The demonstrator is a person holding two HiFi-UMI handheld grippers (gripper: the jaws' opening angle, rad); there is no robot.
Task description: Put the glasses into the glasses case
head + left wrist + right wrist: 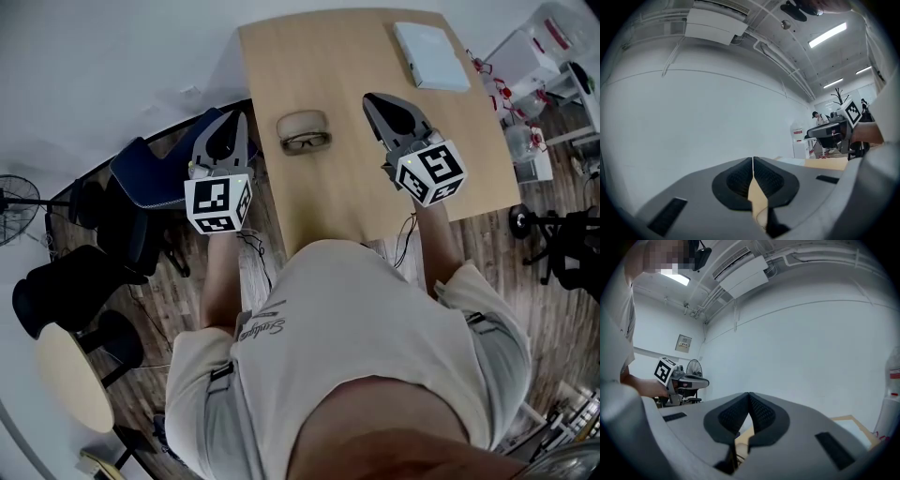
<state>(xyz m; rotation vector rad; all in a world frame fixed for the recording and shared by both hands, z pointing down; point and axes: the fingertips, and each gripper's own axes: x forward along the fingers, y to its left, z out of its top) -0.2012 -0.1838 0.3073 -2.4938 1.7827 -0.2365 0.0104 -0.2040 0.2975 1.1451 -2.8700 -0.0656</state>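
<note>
A beige glasses case [303, 123] lies on the wooden table [342, 197], with dark-framed glasses [306, 142] just in front of it. My left gripper [236, 118] hovers left of the table's edge, shut and holding nothing. To the right of the glasses and above the table, my right gripper [372, 98] is shut and empty too. Both gripper views point up at a white wall; the left gripper [753, 160] and the right gripper [748, 395] show their jaws meeting at the tips. Neither gripper view shows the glasses.
A flat white box [430, 54] lies at the table's far right. A dark blue chair [155, 173] stands left of the table, a round stool [75, 377] and a fan [14, 208] farther left. White shelving [539, 66] and an office chair base [558, 230] are to the right.
</note>
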